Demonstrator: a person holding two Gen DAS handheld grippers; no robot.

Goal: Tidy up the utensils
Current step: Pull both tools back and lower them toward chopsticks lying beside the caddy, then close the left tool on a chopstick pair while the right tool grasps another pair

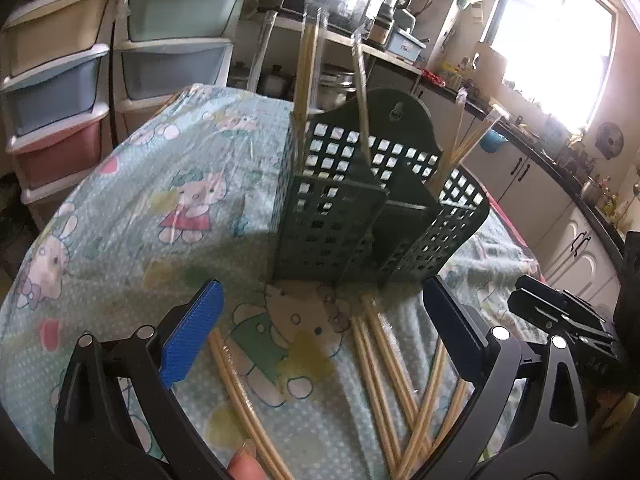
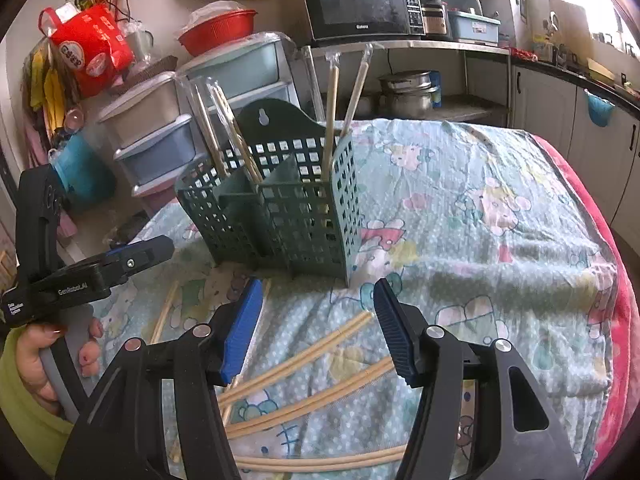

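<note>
Kitchen table (image 2: 500, 240), both grippers (image 1: 320, 320) (image 2: 318, 320) hovering agape

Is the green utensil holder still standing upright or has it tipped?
Upright. The green holder stands on its base on the tablecloth, with chopsticks sticking up out of its compartments.

The holder (image 2: 280, 208) stands on the table (image 2: 500, 240). It has two parts, side by side. Some chopsticks (image 2: 330, 120) stand in each part. More chopsticks (image 2: 304, 360) lie flat on the table in front of the holder. Both grippers are near these, the left gripper (image 1: 320, 328) and the right gripper (image 2: 316, 320). Behind the table are drawers (image 2: 160, 136) and a microwave (image 2: 360, 4).
</note>
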